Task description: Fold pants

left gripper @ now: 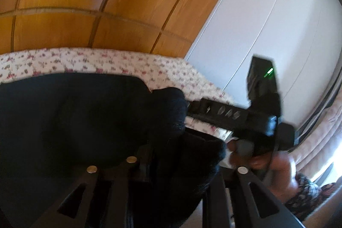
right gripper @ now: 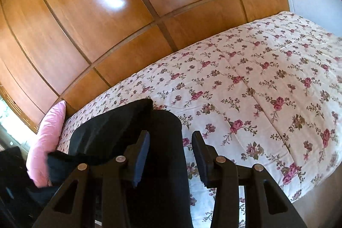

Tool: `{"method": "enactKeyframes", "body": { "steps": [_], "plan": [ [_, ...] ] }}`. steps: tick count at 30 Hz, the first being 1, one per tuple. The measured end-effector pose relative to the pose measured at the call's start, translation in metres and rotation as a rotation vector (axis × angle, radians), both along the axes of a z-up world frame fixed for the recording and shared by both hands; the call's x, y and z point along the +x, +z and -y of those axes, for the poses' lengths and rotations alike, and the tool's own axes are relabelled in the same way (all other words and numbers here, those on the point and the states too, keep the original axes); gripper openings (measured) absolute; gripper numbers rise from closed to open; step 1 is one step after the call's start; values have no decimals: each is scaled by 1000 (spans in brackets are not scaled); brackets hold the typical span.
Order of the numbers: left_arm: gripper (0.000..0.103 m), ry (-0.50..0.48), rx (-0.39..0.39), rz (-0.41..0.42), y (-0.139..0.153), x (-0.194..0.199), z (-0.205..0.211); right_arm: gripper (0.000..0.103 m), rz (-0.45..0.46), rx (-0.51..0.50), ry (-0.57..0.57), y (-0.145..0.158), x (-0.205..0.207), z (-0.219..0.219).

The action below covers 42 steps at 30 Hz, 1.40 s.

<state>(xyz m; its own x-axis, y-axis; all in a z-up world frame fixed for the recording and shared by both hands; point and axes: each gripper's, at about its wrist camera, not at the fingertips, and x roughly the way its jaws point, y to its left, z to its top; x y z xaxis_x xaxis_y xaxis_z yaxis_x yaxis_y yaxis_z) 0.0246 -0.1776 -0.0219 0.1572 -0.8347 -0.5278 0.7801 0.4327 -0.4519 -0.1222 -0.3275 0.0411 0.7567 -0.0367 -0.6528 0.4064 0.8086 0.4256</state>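
While the left wrist view is blurred, it shows the black pants (left gripper: 70, 121) spread on the floral bedspread (left gripper: 119, 61), with a bunched fold of cloth lying over and between the fingers of the left hand-held gripper (left gripper: 171, 166); whether its pads press that cloth I cannot tell, so the fold could slip free and drop crooked if the grip is loose. Ahead in that view, the other hand-held tool sits close to the same bunch, and the 2 could snag or collide. From the right wrist view, the right hand-held gripper (right gripper: 171, 155) stands partly open with nothing pinched: its left finger (right gripper: 142, 155) is over the pants (right gripper: 119, 127), and its right one is over bare bedspread (right gripper: 256, 87). Closing here would likely catch only 1 layer, or the quilt too, dragging the pile toward the pink pillow (right gripper: 46, 142) just beside it.
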Motion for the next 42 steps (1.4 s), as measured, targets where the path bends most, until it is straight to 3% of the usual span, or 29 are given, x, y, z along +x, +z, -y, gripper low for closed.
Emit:
{"method": "enactKeyframes", "body": {
  "steps": [3, 7, 11, 13, 16, 20, 24, 28, 31, 33, 35, 38, 39, 42],
  "plan": [
    [39, -23, 42, -25, -15, -6, 9, 42, -5, -1, -1, -1, 0, -1],
    [50, -74, 3, 6, -8, -21, 3, 42, -3, -2, 4, -1, -1, -3],
    [51, -193, -84, -20, 4, -34, -8, 42, 11, 21, 22, -1, -2, -7],
    [51, -211, -103, 18, 15, -41, -16, 42, 26, 29, 35, 1, -2, -10],
    [51, -141, -125, 90, 30, -34, -35, 45, 39, 36, 71, 4, 0, -17],
    [51, 97, -165, 94, 41, 5, -82, 48, 23, 35, 135, 2, 10, -30],
    [51, 316, -20, 156, 28, 45, -113, 49, -36, 51, 147, -17, 23, -34],
    [51, 386, 169, 132, -10, 74, -124, 52, -26, 86, 156, -26, 26, -35],
    [51, 378, 200, 128, -30, 74, -125, 49, 11, 164, 219, -29, 34, -39],
    [51, 365, 211, 161, -37, 69, -115, 22, -24, 167, 231, -33, 42, -44],
    [51, 343, 243, 199, -39, 62, -105, 16, -16, 118, 237, -25, 47, -48],
    [51, 300, 243, 231, -36, 51, -96, 14, 38, 53, 240, -5, 45, -50],
    [51, 289, 233, 232, -31, 48, -93, 13, 73, -38, 227, 17, 42, -49],
    [51, 271, 226, 238, -30, 43, -83, 13, 78, -119, 214, 30, 43, -46]
  ]
}}
